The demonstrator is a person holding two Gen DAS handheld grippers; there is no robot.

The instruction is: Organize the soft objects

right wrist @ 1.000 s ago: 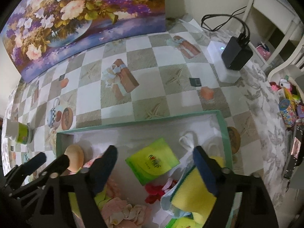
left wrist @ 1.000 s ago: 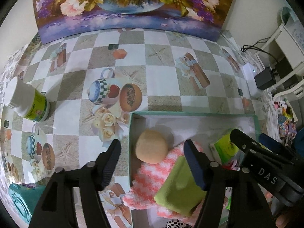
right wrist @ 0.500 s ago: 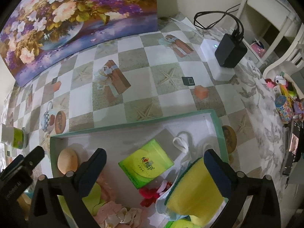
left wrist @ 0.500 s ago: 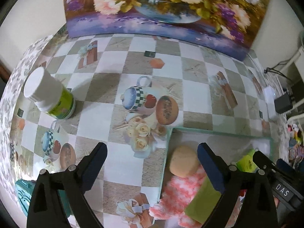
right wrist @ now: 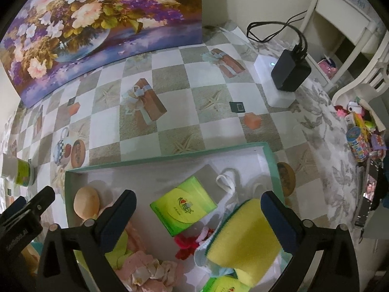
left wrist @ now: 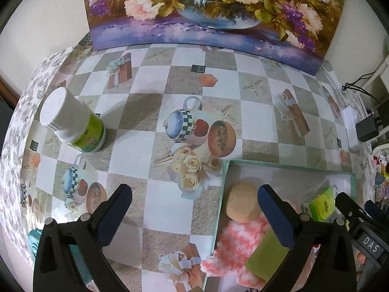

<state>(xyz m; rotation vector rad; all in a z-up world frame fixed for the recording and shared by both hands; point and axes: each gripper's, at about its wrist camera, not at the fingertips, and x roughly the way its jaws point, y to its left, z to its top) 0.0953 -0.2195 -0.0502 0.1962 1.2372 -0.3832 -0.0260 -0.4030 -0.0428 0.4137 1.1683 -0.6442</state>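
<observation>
The soft things are collected inside a shallow box [right wrist: 268, 155] with a green rim, which lies on the checked tablecloth [left wrist: 150, 112], so the sorting seems to be well advanced. In the box I see a tan sponge ball [left wrist: 242, 204] in the left corner, a pink and white fluffy cloth [left wrist: 237, 243] just beside it, a green cloth [left wrist: 266, 259] lying on this fluffy one, a green tissue pack [right wrist: 183, 206] near the middle and a yellow sponge [right wrist: 245, 233] resting tilted on a pale cloth at the right. The left gripper [left wrist: 194, 209] has its jaws opening and nothing is between them; it hangs over the left edge of the box, one finger over the tablecloth and the other over the fluffy cloth. The right gripper [right wrist: 198, 215] stands wide apart above the box; the yellow sponge lies close to its right finger, but I judge it is not pressed, probably because it is already put down. A white bottle [left wrist: 73, 124] stands well apart on the cloth; being hard, it likely stays outside.
</observation>
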